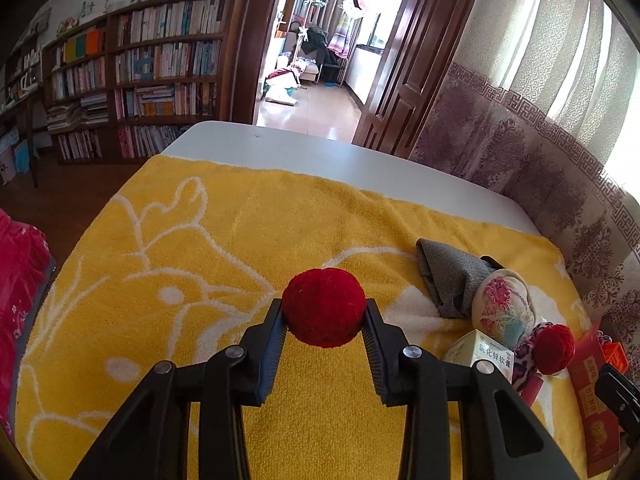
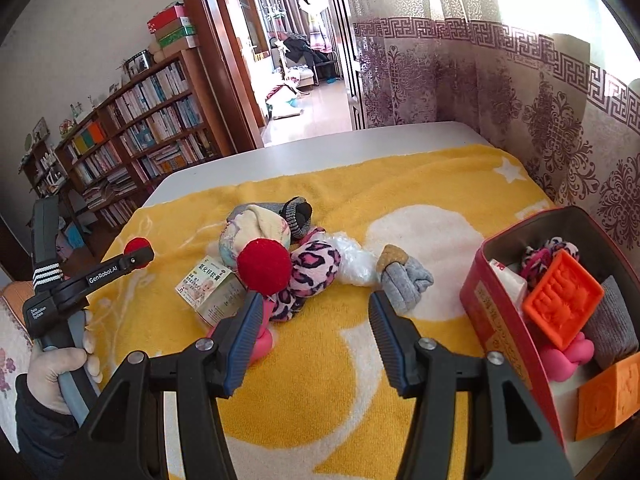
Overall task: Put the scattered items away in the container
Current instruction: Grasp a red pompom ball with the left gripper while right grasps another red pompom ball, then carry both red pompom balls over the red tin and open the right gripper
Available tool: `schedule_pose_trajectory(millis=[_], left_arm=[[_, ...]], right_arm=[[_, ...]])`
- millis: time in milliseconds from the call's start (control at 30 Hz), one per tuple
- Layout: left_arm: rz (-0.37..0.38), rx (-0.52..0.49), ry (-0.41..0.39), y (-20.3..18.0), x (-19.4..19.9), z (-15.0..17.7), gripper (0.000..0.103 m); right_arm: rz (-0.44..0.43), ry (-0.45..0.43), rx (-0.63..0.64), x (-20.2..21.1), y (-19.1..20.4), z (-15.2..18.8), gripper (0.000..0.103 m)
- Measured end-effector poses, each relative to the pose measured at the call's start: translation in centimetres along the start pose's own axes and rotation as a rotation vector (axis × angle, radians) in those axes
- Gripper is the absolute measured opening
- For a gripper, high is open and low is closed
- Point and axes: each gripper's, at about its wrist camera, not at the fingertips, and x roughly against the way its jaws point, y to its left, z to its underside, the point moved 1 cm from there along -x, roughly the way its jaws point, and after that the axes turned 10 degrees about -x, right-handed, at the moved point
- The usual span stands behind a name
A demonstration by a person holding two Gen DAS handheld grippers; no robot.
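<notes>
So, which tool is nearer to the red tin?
Right. The right tool hangs open beside the red tin; the left tool, holding a red ball, is across the towel.

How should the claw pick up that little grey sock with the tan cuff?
Probably across the folded grey sock with the tan cuff, at its thick grey middle. It lies flat and apart from the pile on the yellow towel, so the open right claw can come straight down from above.

Red pompom (image 1: 323,307) pinched aloft; red tin (image 2: 504,300) part-filled, open.
</notes>
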Motion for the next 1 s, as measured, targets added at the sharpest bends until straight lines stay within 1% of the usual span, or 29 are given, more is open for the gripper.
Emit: schedule_pose_trajectory(millis=[200, 500, 533, 567, 600, 633, 667, 767, 1000], left_arm=[[0.031, -0.009, -0.003, -0.6, 0.4, 0.0, 0.039], [0.062, -0.027, -0.002, -1.5, 0.7, 0.3, 0.039], [0.064, -0.028, -0.001, -1.6, 0.8, 0.4, 0.039], [0.067, -0.029, -0.001, -1.7, 0.8, 0.4, 0.039], [0.069, -0.031, -0.001, -1.8, 0.8, 0.4, 0.039], [0.070, -0.034, -0.001, -1.9, 0.8, 0.5, 0.039], [0.072, -0.037, -0.001, -2.0, 0.8, 0.5, 0.039], [0.076, -0.046, 0.004, -2.4, 0.7, 0.6, 0.039], [0.091, -0.069, 0.010, -3.2, 0.8, 0.9, 0.039]], right_arm=[[-0.028, 0.029, 0.034, -2.0, 1.8, -0.4, 0.059], [-0.013, 0.059, 0.082, -4.9, 3.5, -0.9, 0.059], [-0.006, 0.064, 0.086, -5.2, 3.5, -0.8, 0.058], [0.005, 0.069, 0.090, -5.4, 3.4, -0.7, 0.053], [0.016, 0.072, 0.094, -5.6, 3.4, -0.5, 0.050], [0.025, 0.071, 0.095, -5.7, 3.3, -0.4, 0.044], [0.029, 0.067, 0.094, -5.6, 3.1, -0.5, 0.041], [0.025, 0.053, 0.087, -4.7, 2.8, -0.6, 0.038], [0.030, -0.008, 0.082, -1.7, 2.4, -0.6, 0.038]])
